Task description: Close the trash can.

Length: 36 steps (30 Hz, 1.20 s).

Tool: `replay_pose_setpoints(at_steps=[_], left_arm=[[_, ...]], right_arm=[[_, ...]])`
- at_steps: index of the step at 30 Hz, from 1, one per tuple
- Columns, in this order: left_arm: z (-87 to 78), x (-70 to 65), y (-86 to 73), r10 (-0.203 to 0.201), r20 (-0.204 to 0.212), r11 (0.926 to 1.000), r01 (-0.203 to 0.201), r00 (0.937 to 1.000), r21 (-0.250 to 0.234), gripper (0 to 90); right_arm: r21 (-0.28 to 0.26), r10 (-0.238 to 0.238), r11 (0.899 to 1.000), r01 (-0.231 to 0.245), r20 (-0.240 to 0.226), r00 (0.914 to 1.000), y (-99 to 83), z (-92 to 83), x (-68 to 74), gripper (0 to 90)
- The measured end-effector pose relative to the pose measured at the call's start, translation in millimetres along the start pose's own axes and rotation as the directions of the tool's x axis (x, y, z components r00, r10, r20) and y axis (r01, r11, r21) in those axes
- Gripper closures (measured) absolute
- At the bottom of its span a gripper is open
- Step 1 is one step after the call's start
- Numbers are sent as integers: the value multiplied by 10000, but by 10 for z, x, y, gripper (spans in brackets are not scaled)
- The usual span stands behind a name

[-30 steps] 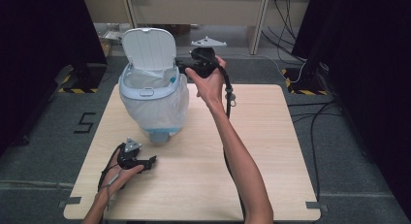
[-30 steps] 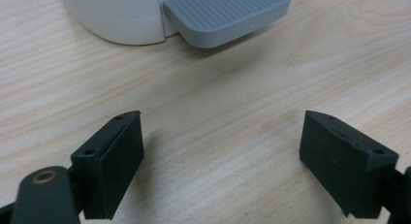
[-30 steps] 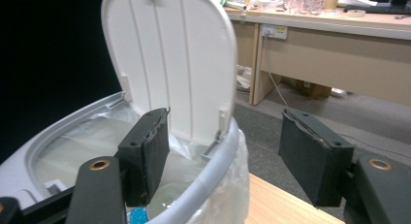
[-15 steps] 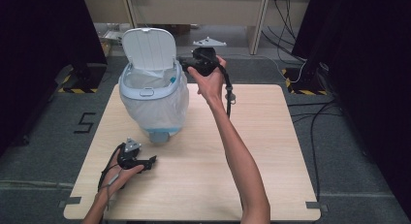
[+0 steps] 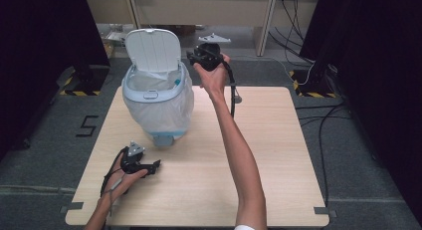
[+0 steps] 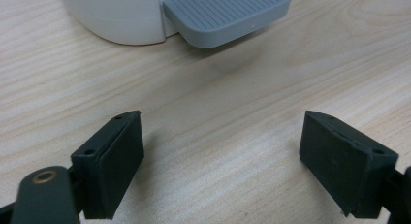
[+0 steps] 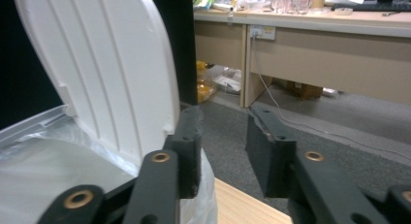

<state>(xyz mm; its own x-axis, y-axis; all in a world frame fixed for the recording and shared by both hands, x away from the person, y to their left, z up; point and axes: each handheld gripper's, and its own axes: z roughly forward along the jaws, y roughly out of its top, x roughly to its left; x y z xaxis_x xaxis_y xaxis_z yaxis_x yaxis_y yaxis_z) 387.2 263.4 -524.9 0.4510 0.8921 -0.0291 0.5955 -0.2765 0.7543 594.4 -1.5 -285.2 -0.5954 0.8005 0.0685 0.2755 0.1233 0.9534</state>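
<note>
The one readable mark is a dark "5" [image 5: 87,126] on the grey floor [image 5: 45,155] left of the worktop [image 5: 278,155]; no brand or label can be made out on the pedal bin [image 5: 158,98] itself.

The bin stands on the far left part of the worktop, its white lid [image 5: 152,50] tipped up and a clear liner bag [image 5: 164,110] draped down over its sides, hiding most of the body. What lies inside is too small to tell. In the left gripper view the grey ribbed pedal [image 6: 228,15] juts from the bin's base, the bin cut off at the top edge.

The left gripper [image 5: 154,165] rests low on the worktop near the pedal, its jaws spread wide with bare wood between them. The right gripper [image 5: 192,54] is held up in the air just beside the raised lid; its jaws stand a little apart and pinch nothing. Items on the far desk [image 7: 339,20] are blurred.
</note>
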Motion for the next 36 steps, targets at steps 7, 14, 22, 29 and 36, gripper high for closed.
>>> replay_pose_setpoints(at_steps=[7, 14, 22, 29, 36], left_arm=[[0, 1, -1, -7, 5, 10000, 7, 10000, 0, 151], [-3, 1, 1, -5, 15, 10000, 5, 10000, 28, 151], [1, -5, 0, -21, -1, 10000, 21, 10000, 16, 148], [3, -5, -1, -2, -16, 10000, 2, 10000, -12, 148], [-3, -5, 2, -7, 12, 10000, 7, 10000, 63, 148]], right_arm=[[-4, 229, 9997, -229, 15, 9997, 40, 224, -59, 750], [-113, 372, 9992, -377, -378, 9986, 111, 360, -14, 759], [-572, 605, 9961, -676, -1183, 9911, 137, 344, -8, 781], [-214, -275, 9995, 249, -1304, 9911, 124, 213, 208, 779], [-45, -758, 9971, 758, -1166, 9903, 36, 21, 378, 773]])
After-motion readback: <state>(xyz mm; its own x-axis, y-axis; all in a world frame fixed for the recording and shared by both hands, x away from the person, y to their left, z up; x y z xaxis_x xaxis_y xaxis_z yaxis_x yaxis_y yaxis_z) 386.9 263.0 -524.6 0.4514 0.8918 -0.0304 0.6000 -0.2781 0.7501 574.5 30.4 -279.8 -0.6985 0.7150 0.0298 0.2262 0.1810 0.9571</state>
